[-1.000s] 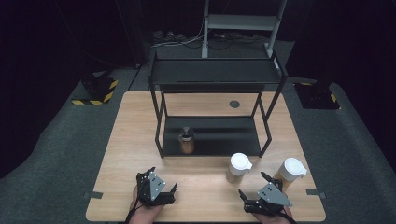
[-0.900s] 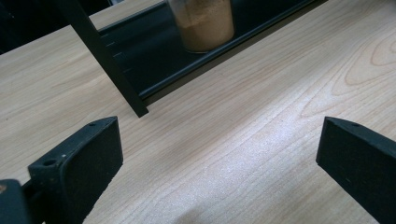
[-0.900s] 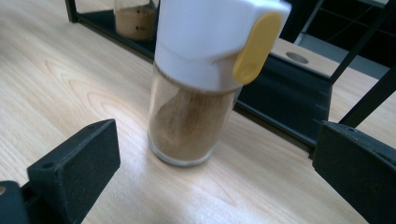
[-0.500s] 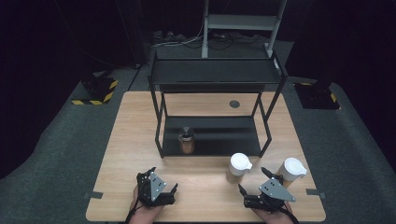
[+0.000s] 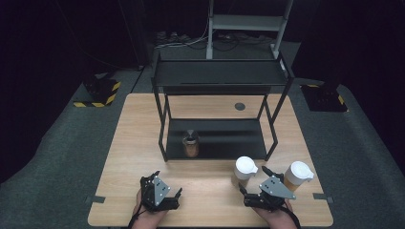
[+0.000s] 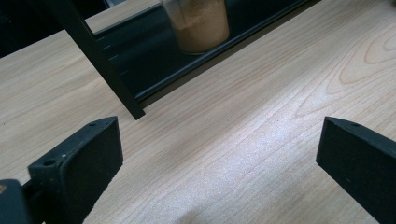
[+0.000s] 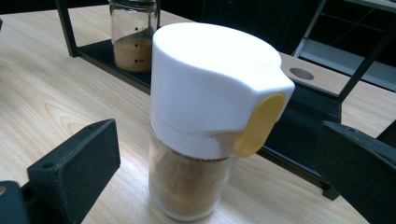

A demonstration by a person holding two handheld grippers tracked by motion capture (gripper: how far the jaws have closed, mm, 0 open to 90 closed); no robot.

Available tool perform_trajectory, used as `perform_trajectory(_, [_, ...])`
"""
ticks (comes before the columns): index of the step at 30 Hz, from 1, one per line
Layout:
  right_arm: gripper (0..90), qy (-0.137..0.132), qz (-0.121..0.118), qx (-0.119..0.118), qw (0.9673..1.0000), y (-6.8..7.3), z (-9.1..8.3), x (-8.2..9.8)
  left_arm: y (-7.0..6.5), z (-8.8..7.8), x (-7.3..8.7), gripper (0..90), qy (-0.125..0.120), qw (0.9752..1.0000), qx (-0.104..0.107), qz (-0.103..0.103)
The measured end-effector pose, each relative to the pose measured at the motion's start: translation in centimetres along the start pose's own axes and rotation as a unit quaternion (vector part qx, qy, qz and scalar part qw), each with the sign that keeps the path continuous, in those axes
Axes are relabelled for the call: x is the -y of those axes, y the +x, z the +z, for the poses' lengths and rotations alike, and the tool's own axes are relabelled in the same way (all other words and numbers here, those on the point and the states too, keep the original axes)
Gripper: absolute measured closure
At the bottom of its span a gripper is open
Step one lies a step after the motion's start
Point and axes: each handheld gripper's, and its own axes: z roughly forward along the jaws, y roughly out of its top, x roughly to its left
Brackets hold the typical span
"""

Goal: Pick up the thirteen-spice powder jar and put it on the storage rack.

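Note:
Two glass jars of brown powder with white lids stand on the wooden table (image 5: 210, 191): the left jar (image 5: 245, 169) and the right jar (image 5: 298, 175). In the right gripper view the left jar (image 7: 210, 116) is close ahead, with a yellow tab on its lid. It stands upright in line with the gap of my open right gripper (image 7: 215, 154), untouched by either jaw. A third jar (image 5: 191, 147) without a white lid stands on the lower shelf of a black rack (image 5: 219, 76). My left gripper (image 5: 162, 185) is open over bare wood and faces that jar (image 6: 198, 23). My right gripper (image 5: 254, 181) sits just in front of the left jar.
The rack's lower shelf (image 5: 229, 138) is bare to the right of the lidless jar, and its front legs (image 5: 163, 138) stand on the table. A small dark disc (image 5: 239, 106) lies behind the rack. The table's front edge is just below both hands.
My right gripper has moved slightly left and forward, from beside the right jar toward the left jar. The left gripper has stayed still.

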Motion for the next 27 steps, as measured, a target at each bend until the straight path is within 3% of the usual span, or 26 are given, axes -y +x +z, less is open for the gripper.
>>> perform_trajectory(21, [0.0,-0.016,0.025,-0.010,0.9995,0.0,2.2,0.6,0.1,0.0,0.1,0.6,-0.003,1.0000,0.004,-0.002])
perform_trajectory(27, [4.8,-0.024,0.039,-0.013,0.9988,-0.3,2.5,1.1,0.1,-0.1,0.2,0.6,-0.004,1.0000,0.004,-0.002])
